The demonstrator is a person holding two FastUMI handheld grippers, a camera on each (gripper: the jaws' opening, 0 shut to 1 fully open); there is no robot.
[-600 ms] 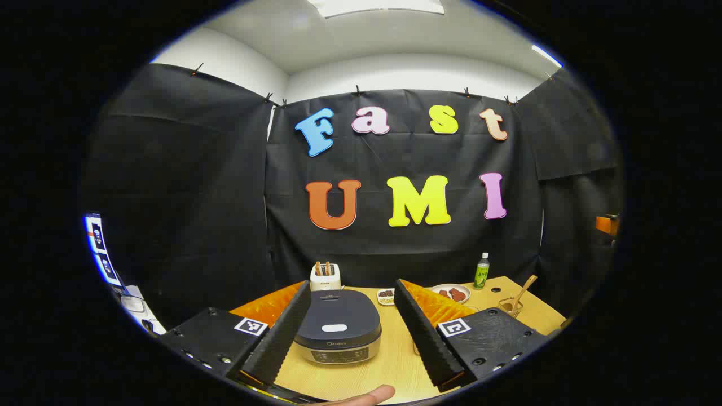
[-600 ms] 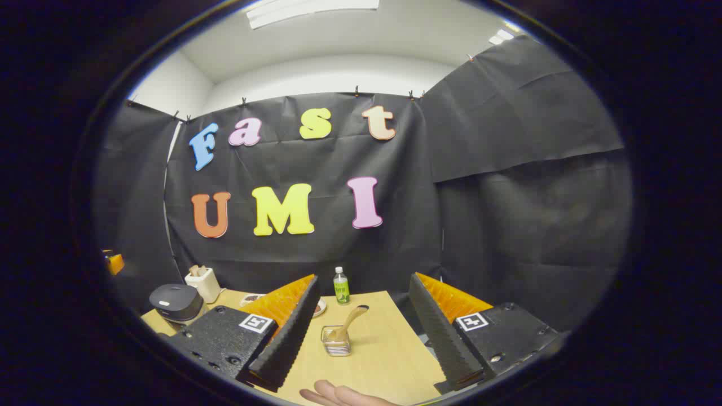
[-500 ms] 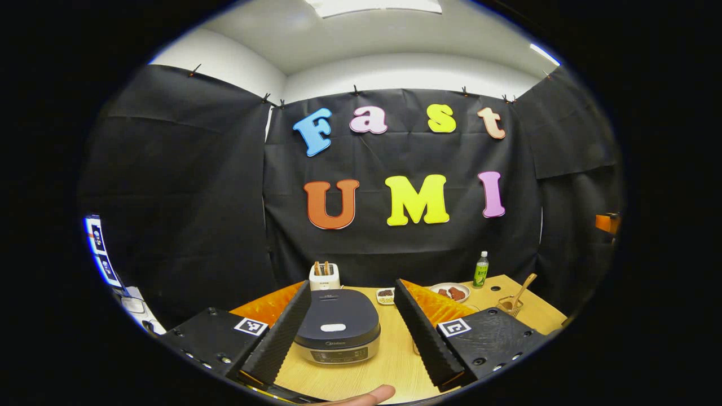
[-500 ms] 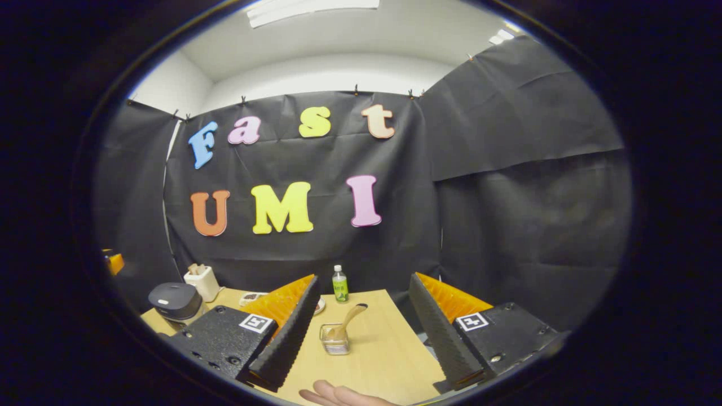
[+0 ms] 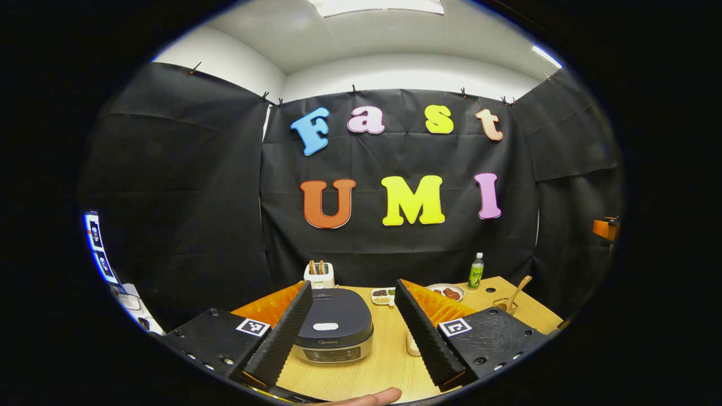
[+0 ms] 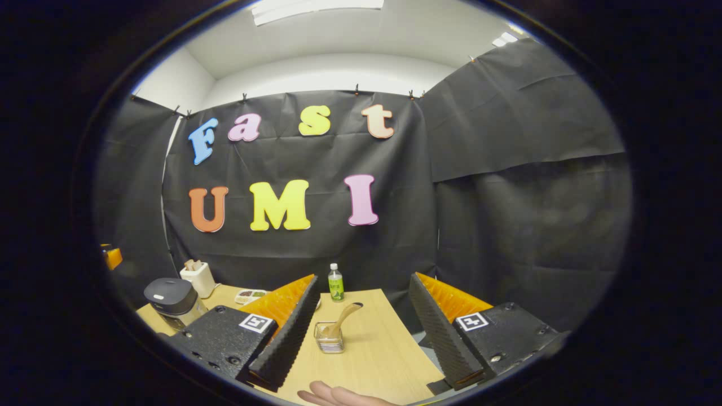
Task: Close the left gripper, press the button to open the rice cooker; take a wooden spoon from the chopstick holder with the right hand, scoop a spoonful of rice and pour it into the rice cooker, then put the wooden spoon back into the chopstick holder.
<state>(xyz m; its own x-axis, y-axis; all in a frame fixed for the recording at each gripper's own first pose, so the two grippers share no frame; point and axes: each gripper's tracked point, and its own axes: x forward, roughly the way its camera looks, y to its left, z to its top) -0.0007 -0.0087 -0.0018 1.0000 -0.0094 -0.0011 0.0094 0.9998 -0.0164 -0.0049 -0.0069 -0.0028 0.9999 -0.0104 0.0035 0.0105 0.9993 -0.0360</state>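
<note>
Rice cooker: dark lid down, the rice cooker [image 5: 334, 332] sits on the wooden table [image 5: 389, 366] dead ahead in the left gripper view, framed between that gripper's fingers; far left in the right gripper view [image 6: 172, 297].
Lid button: pale oval lid button [image 5: 325, 326] on top, untouched.
Left gripper: left gripper [image 5: 352, 330] hangs above the table, fingers spread wide either side of the cooker, clear of it.
Wooden spoon: wooden spoon [image 6: 344, 318] leans in the clear chopstick holder [image 6: 329, 339], handle tilting up to the right.
Right gripper: right gripper [image 6: 364, 330], fingers well apart, nothing between them, holder on the table ahead.
Further out: white toaster [image 5: 319, 275] just behind the cooker, green bottle [image 5: 476, 271] at the table's back edge, plate [image 5: 447, 292] of food near it.
Hands: fingertips [image 6: 333, 396] peek in at the bottom edge.
</note>
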